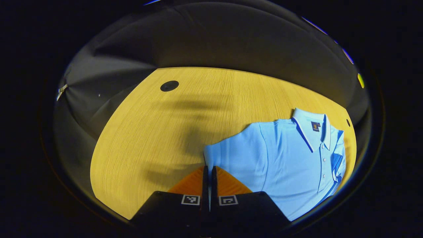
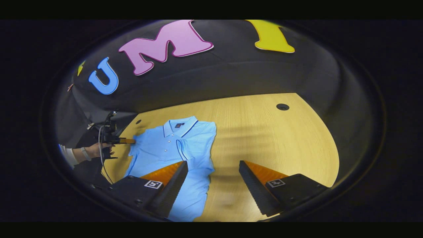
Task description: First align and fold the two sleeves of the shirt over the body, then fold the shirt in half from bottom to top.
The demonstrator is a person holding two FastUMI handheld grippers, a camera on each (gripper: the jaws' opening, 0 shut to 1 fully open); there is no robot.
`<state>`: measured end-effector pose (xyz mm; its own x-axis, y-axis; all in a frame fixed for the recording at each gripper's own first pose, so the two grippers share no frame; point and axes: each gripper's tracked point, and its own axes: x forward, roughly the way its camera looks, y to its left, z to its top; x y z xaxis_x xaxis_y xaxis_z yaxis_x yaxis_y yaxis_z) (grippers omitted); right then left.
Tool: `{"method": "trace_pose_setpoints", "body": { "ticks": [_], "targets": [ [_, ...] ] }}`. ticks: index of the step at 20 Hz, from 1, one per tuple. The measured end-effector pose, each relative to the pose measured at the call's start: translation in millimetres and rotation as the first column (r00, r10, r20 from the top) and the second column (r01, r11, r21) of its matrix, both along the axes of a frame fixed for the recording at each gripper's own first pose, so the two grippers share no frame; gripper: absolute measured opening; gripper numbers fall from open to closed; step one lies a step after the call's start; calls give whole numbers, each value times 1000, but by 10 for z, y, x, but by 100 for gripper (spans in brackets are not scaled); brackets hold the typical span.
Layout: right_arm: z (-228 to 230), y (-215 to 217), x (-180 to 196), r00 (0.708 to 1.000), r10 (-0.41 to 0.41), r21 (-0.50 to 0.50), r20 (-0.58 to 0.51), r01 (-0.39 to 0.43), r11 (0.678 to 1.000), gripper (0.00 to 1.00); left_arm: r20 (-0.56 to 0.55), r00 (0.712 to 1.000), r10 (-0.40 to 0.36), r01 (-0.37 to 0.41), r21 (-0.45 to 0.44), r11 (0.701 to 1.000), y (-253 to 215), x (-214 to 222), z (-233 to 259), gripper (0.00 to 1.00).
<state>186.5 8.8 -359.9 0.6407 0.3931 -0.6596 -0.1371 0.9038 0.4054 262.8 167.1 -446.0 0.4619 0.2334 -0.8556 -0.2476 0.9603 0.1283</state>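
A light blue polo shirt (image 1: pixel 284 165) lies face up on the wooden table (image 1: pixel 148 132), collar towards the far side. In the left gripper view my left gripper (image 1: pixel 209 168) is shut on the hem of the shirt's outstretched sleeve (image 1: pixel 231 152). The other sleeve (image 1: pixel 337 160) lies folded over the body. In the right gripper view the shirt (image 2: pixel 168 148) is at left, and a hand holds the left gripper (image 2: pixel 127 141) at its far sleeve. My right gripper (image 2: pixel 213 163) hangs open above the shirt's near side edge, one finger over the cloth, the other over bare wood.
The table (image 2: pixel 281 142) has a round black cable hole (image 2: pixel 282 106) at its far right and a smaller one (image 2: pixel 138 121) near the collar. Black cloth walls close the booth behind the table. A sleeve and wrist (image 2: pixel 74 154) reach in from the left.
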Motion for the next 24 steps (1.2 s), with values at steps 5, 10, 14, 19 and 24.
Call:
{"method": "trace_pose_setpoints", "body": {
  "ticks": [5, 10, 14, 19, 24],
  "targets": [
    [29, -8, -16, 1000, 7, 3, 8, -7, 1000, 98, 169, 966, -193, 215, -122, 969, -806, 276, 584, 6],
    [101, 30, -53, 1000, 13, 19, 13, -13, 1000, 98, 142, 930, -340, 367, -267, 891, -1605, 155, 587, 6],
    [33, 89, -168, 999, 47, -9, 6, -47, 999, 98, 20, 945, -327, 316, -317, 894, -1824, -34, 254, 54],
    [5, 99, -370, 999, 44, 5, -12, -44, 999, 98, 76, 946, -314, 322, -317, 892, -1818, -199, 563, 95],
    [-35, 99, -680, 999, 27, 15, -41, -27, 1000, 98, 76, 941, -331, 338, -308, 889, -1559, -1037, 1040, 95]
  ]
}}
